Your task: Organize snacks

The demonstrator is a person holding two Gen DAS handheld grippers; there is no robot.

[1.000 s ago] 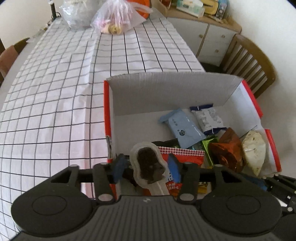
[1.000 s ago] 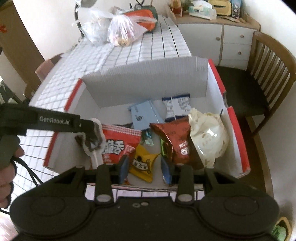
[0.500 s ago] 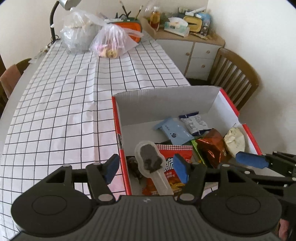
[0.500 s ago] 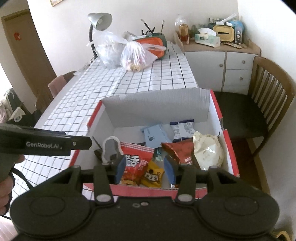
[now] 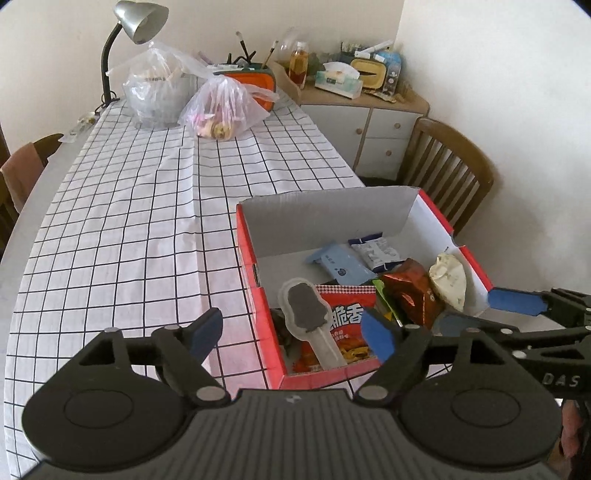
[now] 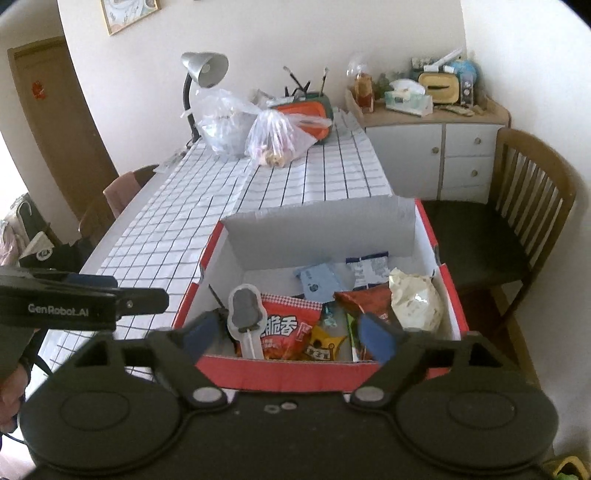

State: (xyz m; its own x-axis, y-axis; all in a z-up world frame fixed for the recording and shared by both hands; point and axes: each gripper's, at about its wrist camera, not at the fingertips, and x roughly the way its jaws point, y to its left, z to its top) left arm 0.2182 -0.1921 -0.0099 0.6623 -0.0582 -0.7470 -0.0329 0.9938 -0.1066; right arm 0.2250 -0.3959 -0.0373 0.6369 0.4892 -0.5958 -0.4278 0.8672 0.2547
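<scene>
A red cardboard box with a white inside stands at the table's near right corner; it also shows in the right wrist view. In it lie several snacks: a clear-wrapped chocolate lolly leaning at the near left, a red bag, a blue packet, a brown foil bag, a cream bag. My left gripper is open and empty, above the box's near left corner. My right gripper is open and empty, before the box's near wall.
The checked tablecloth stretches to the left and back. Two plastic bags, an orange case and a desk lamp stand at the far end. A wooden chair and a white cabinet are to the right.
My left gripper opened and let go of the chocolate lolly, which now rests in the box. Both grippers pulled back and up from the box; the right opened wider.
</scene>
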